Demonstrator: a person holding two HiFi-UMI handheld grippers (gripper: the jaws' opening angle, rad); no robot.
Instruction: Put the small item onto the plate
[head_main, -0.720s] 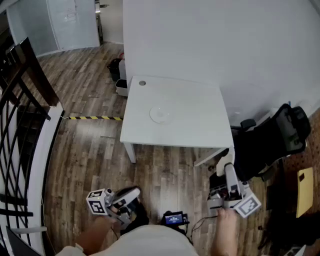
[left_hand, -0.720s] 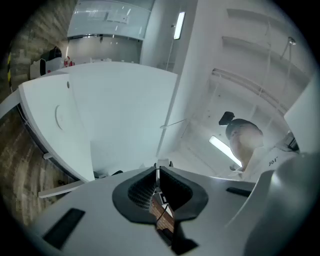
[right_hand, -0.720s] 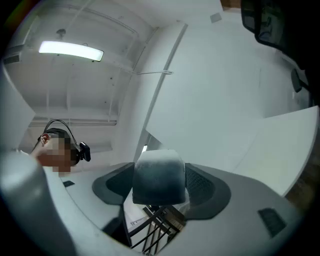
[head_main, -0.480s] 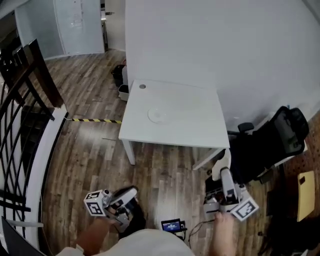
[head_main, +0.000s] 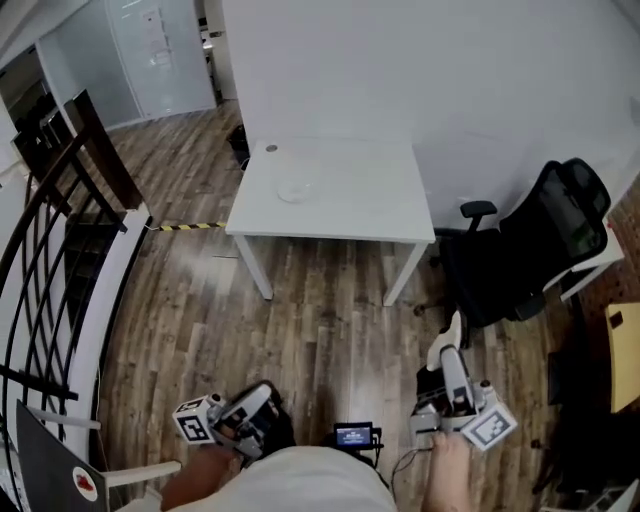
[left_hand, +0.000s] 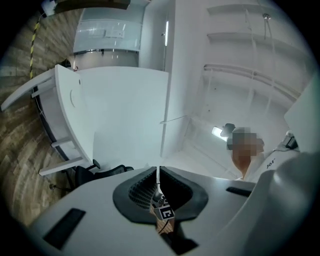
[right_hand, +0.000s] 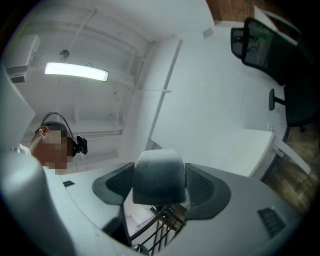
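Grippers, two: your left gripper (head_main: 262, 395) pinched shut; your right gripper (head_main: 450, 350) clamps one grey rounded block (right_hand: 159, 175), lengthwise along its jaws, pale end outward; one clear plate (head_main: 293, 187).

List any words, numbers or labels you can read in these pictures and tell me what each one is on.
No text can be read as words.
Small screen: lit blue, too small to read.
Paper on the door: too small to read.
Red sticker on the dark board: blurred.
Marker cubes: patterns only, no words.
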